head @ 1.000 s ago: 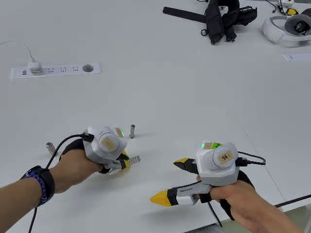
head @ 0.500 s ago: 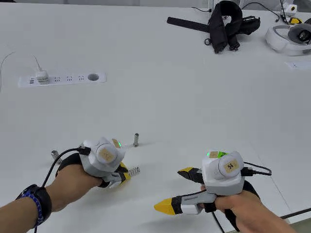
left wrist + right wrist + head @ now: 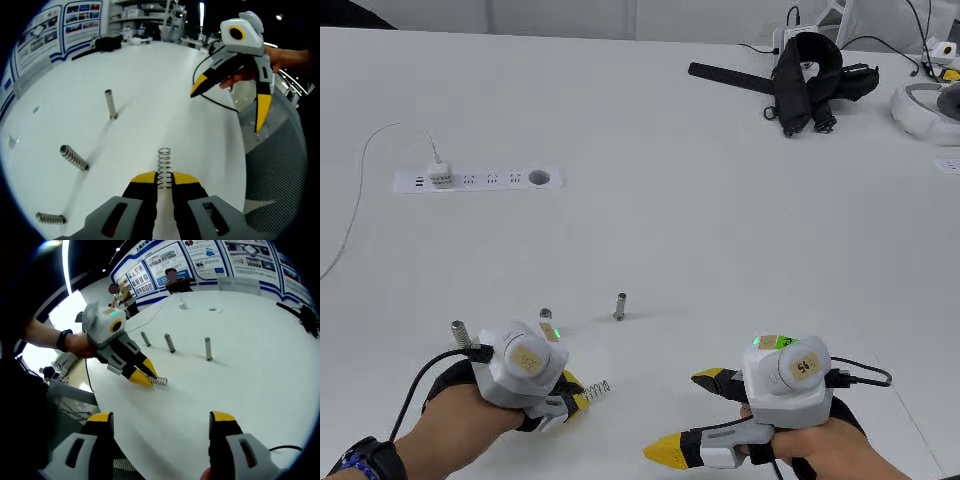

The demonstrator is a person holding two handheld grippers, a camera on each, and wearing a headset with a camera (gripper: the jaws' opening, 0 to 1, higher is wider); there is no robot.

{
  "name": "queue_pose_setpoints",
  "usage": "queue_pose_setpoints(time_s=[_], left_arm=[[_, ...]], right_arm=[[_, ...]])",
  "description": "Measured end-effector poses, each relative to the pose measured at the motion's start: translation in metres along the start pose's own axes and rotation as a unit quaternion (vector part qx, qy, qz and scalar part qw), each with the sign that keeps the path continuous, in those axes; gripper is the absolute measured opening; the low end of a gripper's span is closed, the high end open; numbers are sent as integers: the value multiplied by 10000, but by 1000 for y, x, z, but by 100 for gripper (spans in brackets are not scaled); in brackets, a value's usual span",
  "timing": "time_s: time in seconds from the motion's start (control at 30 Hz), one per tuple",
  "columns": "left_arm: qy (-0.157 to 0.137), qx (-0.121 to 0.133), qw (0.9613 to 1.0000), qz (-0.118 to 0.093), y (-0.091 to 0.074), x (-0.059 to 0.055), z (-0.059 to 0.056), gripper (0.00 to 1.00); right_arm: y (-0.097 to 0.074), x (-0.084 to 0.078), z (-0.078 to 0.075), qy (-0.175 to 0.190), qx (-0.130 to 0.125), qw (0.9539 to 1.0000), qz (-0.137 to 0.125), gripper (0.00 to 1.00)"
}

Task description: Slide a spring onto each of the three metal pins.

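On the white tabletop (image 3: 700, 230), two short metal pins already wearing springs stand at the left, one (image 3: 460, 332) farthest out and the other (image 3: 545, 316) just behind the left tool (image 3: 582, 394). That tool's yellow-tipped jaws are clamped on one end of a small coiled steel spring (image 3: 598, 387), held low over the tabletop. A bare upright metal pin (image 3: 620, 306) stands near it, not touching. The right tool (image 3: 682, 415) hovers with its jaws spread wide, holding nothing.
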State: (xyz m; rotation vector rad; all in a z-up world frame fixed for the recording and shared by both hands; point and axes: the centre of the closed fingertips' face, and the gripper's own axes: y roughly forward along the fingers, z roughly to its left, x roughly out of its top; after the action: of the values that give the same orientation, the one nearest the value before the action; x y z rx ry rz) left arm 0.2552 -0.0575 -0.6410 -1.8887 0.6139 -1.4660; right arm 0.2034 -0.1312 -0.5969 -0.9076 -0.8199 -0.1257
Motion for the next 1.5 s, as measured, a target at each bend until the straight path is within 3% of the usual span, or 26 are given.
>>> queue_pose_setpoints(time_s=[0.47, 0.8, 1.13, 1.5], left_arm=[[-565, 279, 9974, -359, -33, -11, 3, 10], [-833, 433, 9943, -499, -55, -27, 1, 10], [-722, 450, 9951, -494, -75, -38, -13, 10], [-621, 481, 9941, -747, -96, -26, -22, 10]], right_arm=[[14, 16, 17, -150, 256, 9995, -49, 77], [27, 22, 31, -241, 464, 9986, -6, 74], [43, 27, 52, -369, 773, 9963, 54, 71], [56, 43, 77, -481, 1233, 9912, -24, 59]])
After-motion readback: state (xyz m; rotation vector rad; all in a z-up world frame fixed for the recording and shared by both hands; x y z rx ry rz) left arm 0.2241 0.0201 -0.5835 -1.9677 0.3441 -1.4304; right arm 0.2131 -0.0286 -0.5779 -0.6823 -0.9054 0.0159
